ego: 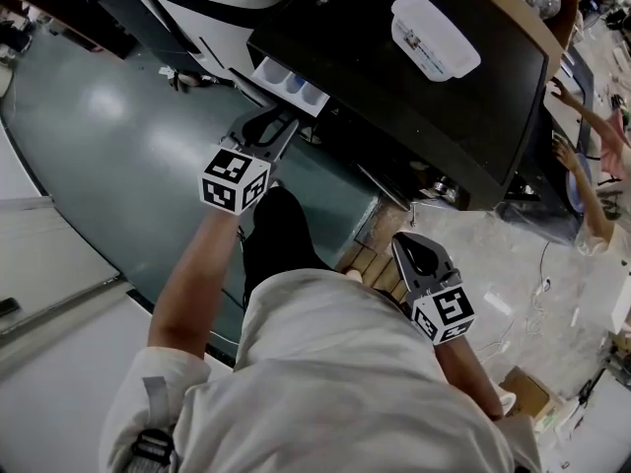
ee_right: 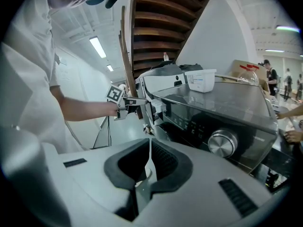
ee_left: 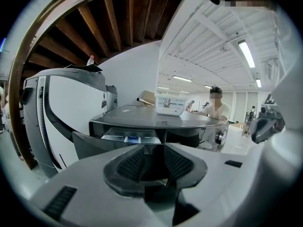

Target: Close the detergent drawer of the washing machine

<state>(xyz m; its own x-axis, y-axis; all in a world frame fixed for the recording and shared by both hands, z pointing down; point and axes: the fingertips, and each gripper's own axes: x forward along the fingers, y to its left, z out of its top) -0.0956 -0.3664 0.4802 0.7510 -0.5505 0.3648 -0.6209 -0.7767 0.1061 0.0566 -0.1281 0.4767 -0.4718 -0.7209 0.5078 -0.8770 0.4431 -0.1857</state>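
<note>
Black-padded, my right gripper [ee_right: 150,150] is pressed together on nothing. Further out, my left gripper [ego: 280,126] stands spread just before the detergent drawer [ego: 290,81], which juts open from the washing machine [ego: 414,116]. A white tub [ego: 434,35] rests on top.

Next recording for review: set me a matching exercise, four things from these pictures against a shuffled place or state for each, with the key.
Things:
1. white detergent drawer with blue insert
2. white lidded plastic box
3. round silver metal dial
4. right gripper

Places or states:
A. jaws together, nothing between them, held back from the machine
B. on the front control panel
C. pulled out of the dark washing machine
D. resting on the machine's top

Pairs: 1-C; 2-D; 3-B; 4-A
</note>
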